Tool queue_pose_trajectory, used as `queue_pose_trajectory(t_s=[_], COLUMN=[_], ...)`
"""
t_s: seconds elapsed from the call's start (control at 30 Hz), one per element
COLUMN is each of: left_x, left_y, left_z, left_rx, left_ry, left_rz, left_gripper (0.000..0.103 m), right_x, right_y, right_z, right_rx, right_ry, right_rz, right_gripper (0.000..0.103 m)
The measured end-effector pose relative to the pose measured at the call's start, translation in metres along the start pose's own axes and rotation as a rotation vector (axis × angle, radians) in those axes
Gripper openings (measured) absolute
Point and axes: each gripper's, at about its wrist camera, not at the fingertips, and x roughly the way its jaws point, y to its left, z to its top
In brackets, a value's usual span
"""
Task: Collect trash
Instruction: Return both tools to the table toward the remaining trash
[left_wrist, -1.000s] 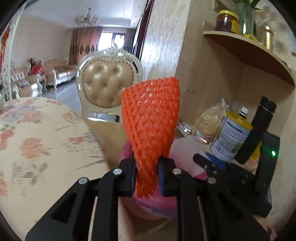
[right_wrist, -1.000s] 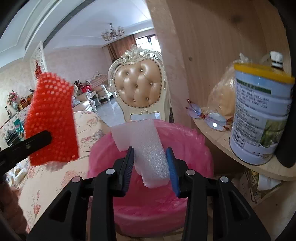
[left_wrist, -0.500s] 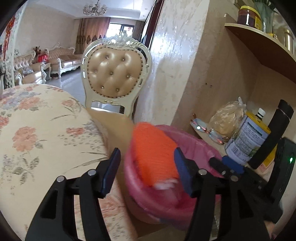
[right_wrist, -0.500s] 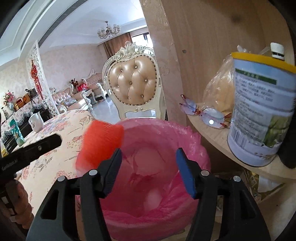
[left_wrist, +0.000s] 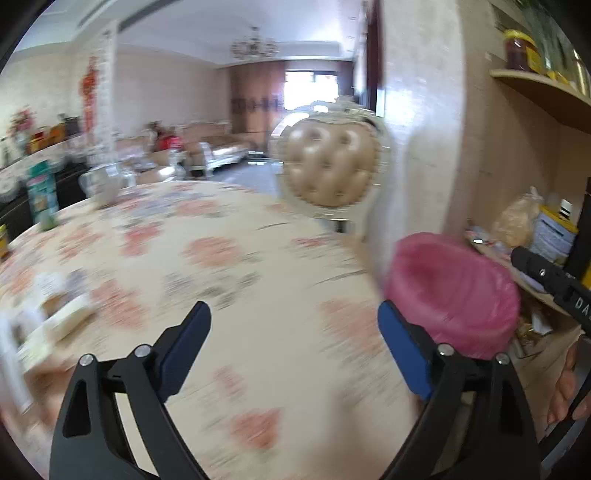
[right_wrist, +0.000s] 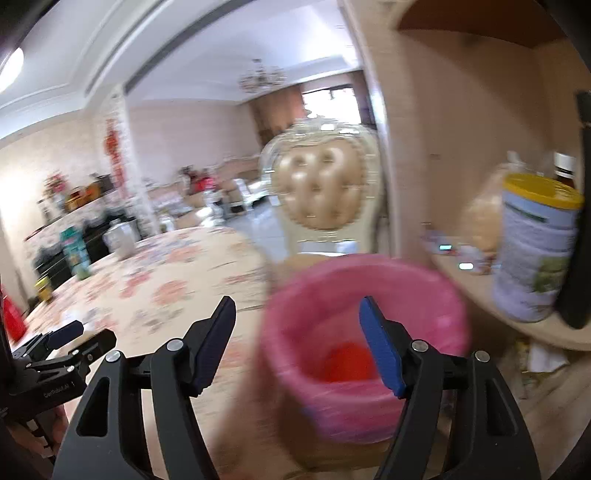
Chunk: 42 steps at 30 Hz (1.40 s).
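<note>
A bin lined with a pink bag (right_wrist: 365, 332) stands beside the table, and the orange foam net (right_wrist: 347, 363) lies inside it. My right gripper (right_wrist: 297, 339) hovers near the bin's rim, its jaws still opening with nothing between them. My left gripper (left_wrist: 293, 343) is over the floral tablecloth (left_wrist: 221, 258), jaws opening wide and holding nothing; the pink bin (left_wrist: 454, 291) lies to its right. Pale scraps (left_wrist: 55, 321) lie blurred on the cloth at the left. In the right wrist view the left gripper (right_wrist: 79, 338) shows at the lower left.
A padded cream chair (right_wrist: 321, 195) stands behind the bin. A wooden shelf (right_wrist: 517, 321) at the right holds a yellow-lidded tin (right_wrist: 535, 243), a bag and glasses. A green carton (left_wrist: 42, 195) and a pale pot (left_wrist: 105, 184) stand at the table's far side.
Both grippers opened; the orange net and the white foam piece dropped into the pink bin. My left gripper swung left over the table, and the right one pulled back from the bin.
</note>
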Motion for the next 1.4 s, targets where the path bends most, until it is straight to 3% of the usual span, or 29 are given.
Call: queue_pose_trajectory(t_s=[0.2,0.43,0.6,0.73,0.93,1.0,1.1,1.27,1.4], left_x=[-0.069,-0.137,-0.179,-0.200,-0.211,-0.209,-0.202,-0.185,-0.163], left_y=[0.097,0.188,0.255,0.302,0.349,0.351,0.348,0.369,0.374], left_z=[-0.035,-0.073,-0.090,-0.101,-0.129,-0.130,-0.128,-0.129,-0.131], left_rx=[-0.113,-0.130,-0.191,-0.276,-0.481,-0.481,-0.459,-0.515,-0.480], left_ry=[-0.008,-0.022,-0.054,-0.064,-0.062,-0.056,-0.037,0.003,0.082], left_rz=[0.163,0.365,0.502,0.587,0.530,0.535,0.602,0.635,0.688], left_gripper=[0.091,0.091,0.091,0.091,0.091,0.091,0.094,0.096,0.095], right_x=[0.004,0.009,0.013,0.013,0.024,0.030,0.040,0.051,0.056], right_y=[0.093,0.208,0.287,0.344,0.385,0.388,0.390,0.389,0.384], right_z=[-0.025,-0.055,-0.076,-0.090,-0.099,-0.100,-0.106,-0.112,-0.112], right_rx=[-0.094,-0.179,-0.258,-0.353,-0.364,-0.345,-0.332,-0.318,-0.293], right_ry=[0.060,0.117,0.206,0.222,0.246,0.256,0.280,0.308,0.320], right_rz=[0.167,0.329,0.468,0.516,0.553,0.554,0.552,0.562,0.576], right_gripper=[0.068,0.068,0.068,0.068,0.068,0.068,0.068,0.068,0.068])
